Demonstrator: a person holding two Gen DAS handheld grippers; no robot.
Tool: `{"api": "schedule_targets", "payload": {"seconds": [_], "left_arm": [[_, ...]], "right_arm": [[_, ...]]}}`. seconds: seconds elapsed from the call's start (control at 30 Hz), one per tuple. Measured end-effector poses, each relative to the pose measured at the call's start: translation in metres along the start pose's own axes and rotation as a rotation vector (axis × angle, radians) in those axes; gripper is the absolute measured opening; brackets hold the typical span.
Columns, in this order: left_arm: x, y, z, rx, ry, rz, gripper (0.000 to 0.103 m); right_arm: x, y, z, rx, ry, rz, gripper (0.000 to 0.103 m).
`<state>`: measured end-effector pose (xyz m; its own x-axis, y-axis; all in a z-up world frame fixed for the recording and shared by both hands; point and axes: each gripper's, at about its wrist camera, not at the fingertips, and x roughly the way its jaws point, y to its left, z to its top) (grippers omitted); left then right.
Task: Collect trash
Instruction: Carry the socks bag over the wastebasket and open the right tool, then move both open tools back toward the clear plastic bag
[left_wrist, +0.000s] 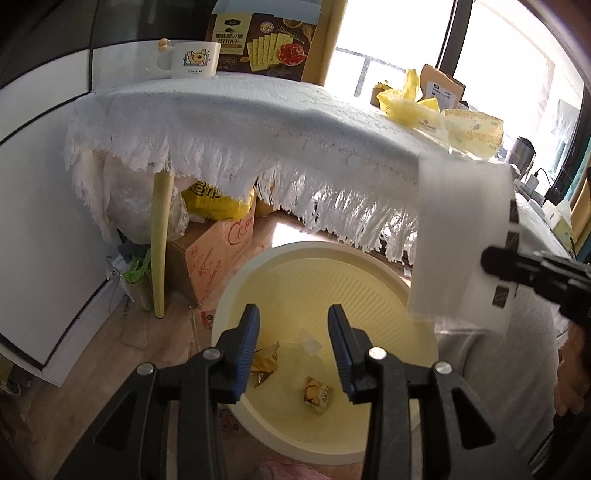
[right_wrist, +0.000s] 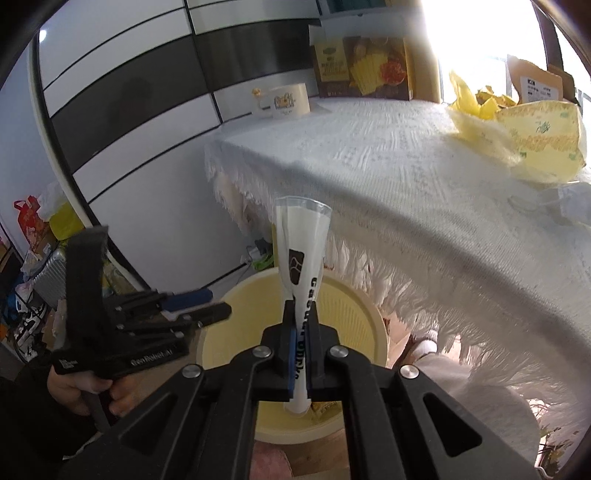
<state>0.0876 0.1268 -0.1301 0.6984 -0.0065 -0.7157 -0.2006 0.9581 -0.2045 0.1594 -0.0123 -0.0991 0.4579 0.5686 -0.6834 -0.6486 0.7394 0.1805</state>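
The wrapper (right_wrist: 301, 254), a white plastic sleeve with dark print, is hanging over the bin (right_wrist: 236, 314), pinched flat in the right gripper (right_wrist: 300, 325), whose blue pads are clenching it hard; in the left wrist view the same wrapper (left_wrist: 463, 240) is showing at the right edge, above the bin's right rim. The bin (left_wrist: 413, 295), pale yellow and round, is standing on the floor just below the fringed front edge of the tablecloth (left_wrist: 236, 118). The left gripper (left_wrist: 293, 325) is hovering over the bin's mouth with its fingers released and nothing between them. Inside the bin, a crumpled yellow packet (left_wrist: 264, 363) is lying toward the left of the bottom and a small packet (left_wrist: 317, 393) toward the middle. On the table, a mug (left_wrist: 190, 61) is sitting near the back left corner, a cracker box (left_wrist: 264, 40) is standing just right of it along the back edge, and yellow bags (left_wrist: 436, 110) are piling at the right end. Under the table, a cardboard box (left_wrist: 218, 254) is resting beside the leg (left_wrist: 162, 243).
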Motion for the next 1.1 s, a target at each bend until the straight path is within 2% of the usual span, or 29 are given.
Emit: {"api": "schedule_targets", "payload": {"seconds": [0.03,0.1,0.13,0.17,0.7,1.1], "left_arm": [[-0.002,0.001,0.000,-0.003,-0.008,0.008,0.038],[-0.005,0.004,0.000,-0.021,-0.026,0.024,0.038],[-0.007,0.005,0.001,-0.032,-0.032,0.027,0.038],[-0.010,0.006,0.001,-0.038,-0.039,0.029,0.038],[-0.034,-0.026,0.014,0.025,-0.102,0.033,0.038],[-0.045,-0.073,0.036,0.102,-0.163,0.001,0.038]], "right_arm": [[0.002,0.000,-0.001,-0.002,0.006,-0.005,0.005],[0.002,0.001,-0.004,0.003,0.014,-0.016,0.019],[0.002,0.001,-0.005,0.010,0.014,-0.013,0.032],[0.000,0.001,-0.007,0.014,0.009,-0.007,0.038],[-0.036,-0.010,-0.010,0.043,-0.068,0.001,0.038],[-0.077,-0.039,-0.012,0.091,-0.156,-0.035,0.038]]}}
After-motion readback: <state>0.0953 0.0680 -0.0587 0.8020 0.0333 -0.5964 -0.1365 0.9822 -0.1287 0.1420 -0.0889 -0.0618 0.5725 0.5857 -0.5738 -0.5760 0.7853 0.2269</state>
